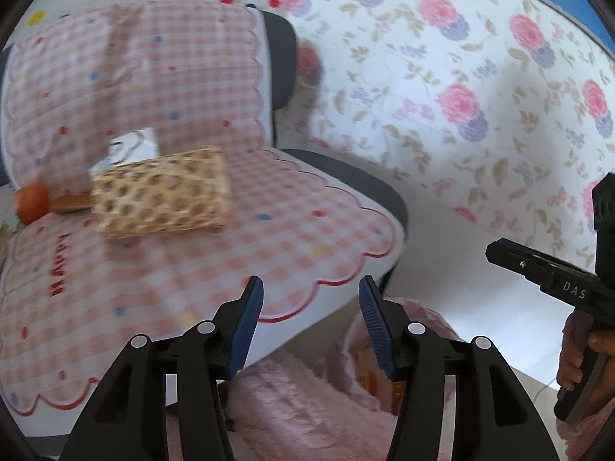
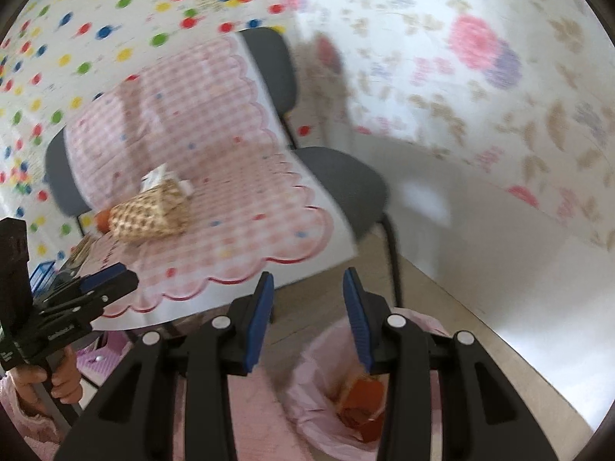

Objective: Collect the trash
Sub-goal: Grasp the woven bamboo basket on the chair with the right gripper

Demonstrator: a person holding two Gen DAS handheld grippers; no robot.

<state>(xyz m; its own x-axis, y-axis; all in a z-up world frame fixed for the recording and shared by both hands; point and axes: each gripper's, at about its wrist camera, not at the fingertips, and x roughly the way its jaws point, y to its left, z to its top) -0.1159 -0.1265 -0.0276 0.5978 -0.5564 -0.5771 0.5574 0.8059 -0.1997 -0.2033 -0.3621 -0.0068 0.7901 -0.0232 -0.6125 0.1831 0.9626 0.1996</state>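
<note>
Left claw (image 1: 310, 299): jaws wide apart, holding nothing, above the front edge of the chair.
Chair (image 2: 346, 176): grey, draped with a pink checked cloth (image 1: 238, 238).
Basket (image 1: 161, 192): woven, lying on its side on the cloth; an orange ball (image 1: 30, 201) at its left end.
Bag (image 2: 319, 395): pink, on the floor below the chair; orange trash (image 2: 363, 403) inside.
Right claw (image 2: 307, 299): jaws wide apart, empty, directly over the bag.
</note>
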